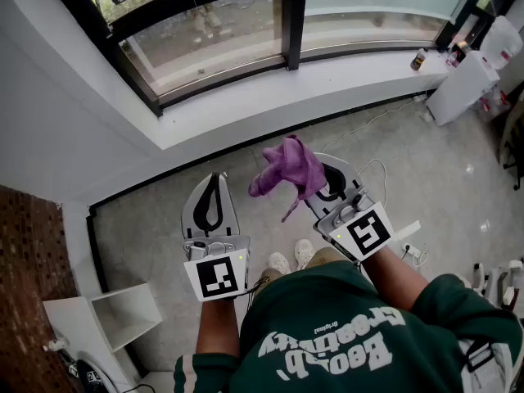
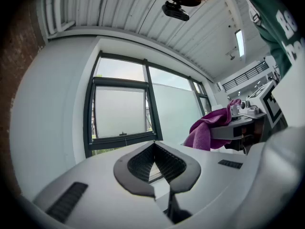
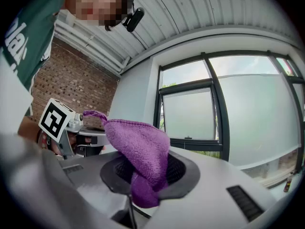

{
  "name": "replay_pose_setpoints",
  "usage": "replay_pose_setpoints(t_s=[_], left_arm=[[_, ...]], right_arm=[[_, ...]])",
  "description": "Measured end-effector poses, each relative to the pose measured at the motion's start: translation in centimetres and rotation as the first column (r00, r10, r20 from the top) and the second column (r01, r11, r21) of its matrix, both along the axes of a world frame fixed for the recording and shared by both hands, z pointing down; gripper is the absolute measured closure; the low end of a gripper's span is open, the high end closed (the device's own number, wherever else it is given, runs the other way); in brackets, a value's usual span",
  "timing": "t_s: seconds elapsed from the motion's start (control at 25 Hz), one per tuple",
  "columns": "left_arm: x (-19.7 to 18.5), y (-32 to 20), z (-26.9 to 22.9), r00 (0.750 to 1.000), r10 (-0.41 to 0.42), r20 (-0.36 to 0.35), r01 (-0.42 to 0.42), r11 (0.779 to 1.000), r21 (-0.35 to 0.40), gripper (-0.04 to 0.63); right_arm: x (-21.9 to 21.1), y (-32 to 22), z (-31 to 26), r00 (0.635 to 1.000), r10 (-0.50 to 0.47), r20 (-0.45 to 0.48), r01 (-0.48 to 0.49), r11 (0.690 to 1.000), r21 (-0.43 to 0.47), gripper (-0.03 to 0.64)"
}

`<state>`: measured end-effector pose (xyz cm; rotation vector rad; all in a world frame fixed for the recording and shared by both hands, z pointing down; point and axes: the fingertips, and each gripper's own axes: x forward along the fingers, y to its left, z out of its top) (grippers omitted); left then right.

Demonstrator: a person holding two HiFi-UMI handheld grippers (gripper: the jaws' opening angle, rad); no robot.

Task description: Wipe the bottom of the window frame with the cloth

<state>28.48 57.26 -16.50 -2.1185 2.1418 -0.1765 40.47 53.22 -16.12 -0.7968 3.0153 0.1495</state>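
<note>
**While the right gripper [image 1: 326, 178] pinches the purple cloth [image 1: 286, 169], the left gripper [image 1: 214, 178] is closed on nothing**

Though the person's green sweatshirt [image 1: 360, 334] carries white lettering across the chest, it shows upside down in the head view and cannot be read with certainty. A fragment of white print also shows on the sleeve in the left gripper view. The only other markings are the black-and-white square patterns on each gripper's cube; no brand shows on the cloth.

The right gripper's jaws are pressed on a fold of the knitted cloth. The rest of it stands up and flops over the jaw tips, with one thin corner trailing toward the left gripper. The left gripper's jaws meet at their tips with nothing between them. Both grippers hang side by side in the air over the floor [image 1: 147, 219], and the cloth is apart from the window frame [image 1: 221, 79].

That frame is dark, set with several panes, and its bottom rail runs along a broad white sill [image 1: 270, 105]. A small bottle [image 1: 419, 59] stands on the sill at the far right, near a white cabinet [image 1: 463, 84]. The floor is grey and speckled, with a thin cable [image 1: 385, 117] lying across it and a power strip [image 1: 409, 252] beside the person's shoes [image 1: 291, 259]. A brick wall [image 1: 24, 244] and a white shelf unit [image 1: 106, 318] fill the left corner. Overhead, the gripper views show a white ribbed ceiling.
</note>
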Motion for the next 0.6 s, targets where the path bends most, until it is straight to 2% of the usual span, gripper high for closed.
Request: replay_pose_setpoints(t_s=[0.6], left_arm=[[-0.2,-0.41,0.72,1.0,0.012,-0.002,-0.012,1.0,-0.021,0.586]], right_arm=[[-0.87,0.09,0.68,1.0,-0.016,-0.003,0.016,1.0,-0.015,0.526]])
